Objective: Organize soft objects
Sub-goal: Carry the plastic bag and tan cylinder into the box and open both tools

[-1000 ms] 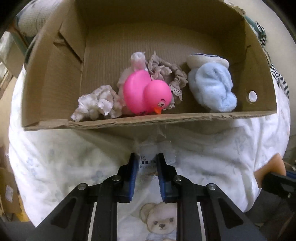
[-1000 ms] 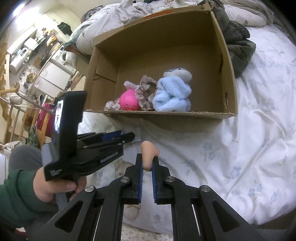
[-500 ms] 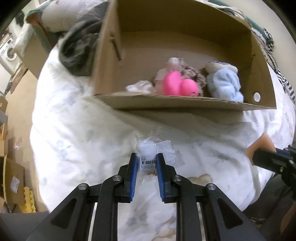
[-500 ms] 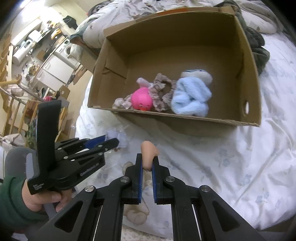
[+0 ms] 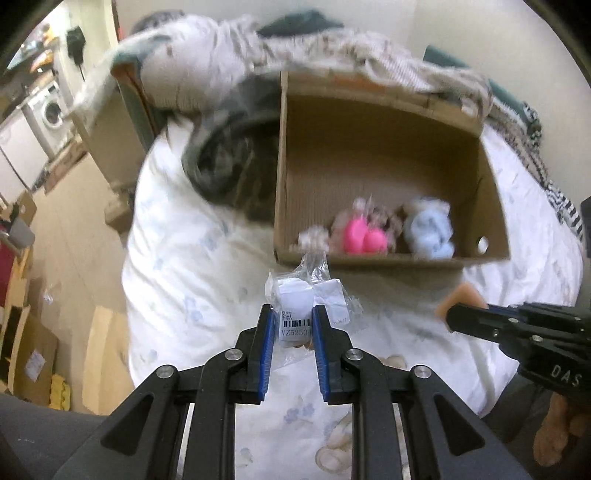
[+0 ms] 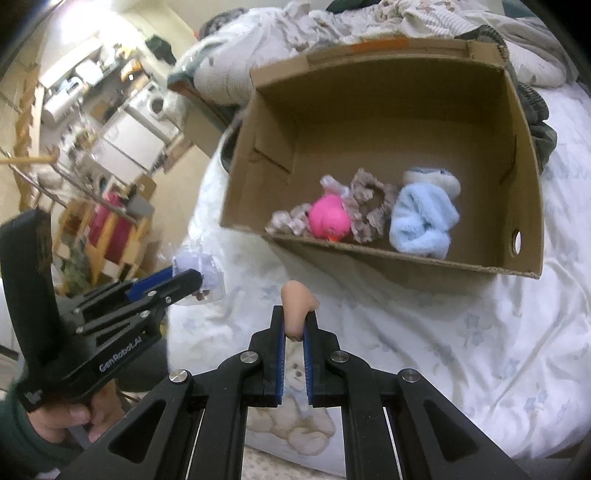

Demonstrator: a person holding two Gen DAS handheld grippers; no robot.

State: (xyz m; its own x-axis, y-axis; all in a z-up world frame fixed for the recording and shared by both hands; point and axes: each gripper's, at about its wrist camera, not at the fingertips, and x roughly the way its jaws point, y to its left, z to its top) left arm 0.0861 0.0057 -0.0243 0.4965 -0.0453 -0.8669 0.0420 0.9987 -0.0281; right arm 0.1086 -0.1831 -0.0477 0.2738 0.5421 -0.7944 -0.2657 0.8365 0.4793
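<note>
A clear plastic packet with a white barcode label (image 5: 301, 301) is pinched between the blue-padded fingers of the left tool (image 5: 293, 325), held above a white floral bedsheet (image 5: 192, 280) on a bed. A small peach-coloured soft rubber piece (image 6: 296, 306) is gripped by the right tool (image 6: 294, 332), whose jaws are pressed against it. Just beyond both, an open brown cardboard box (image 6: 524, 155) is seen resting on the bed, with a bright pink rubber duck (image 6: 330, 216), a fluffy pale-blue plush item (image 6: 424, 218) and beige frilled fabric scrunchies (image 6: 369, 206) lying together along its near wall. Rumpled grey bedding (image 6: 369, 18) is piled behind the box.
</note>
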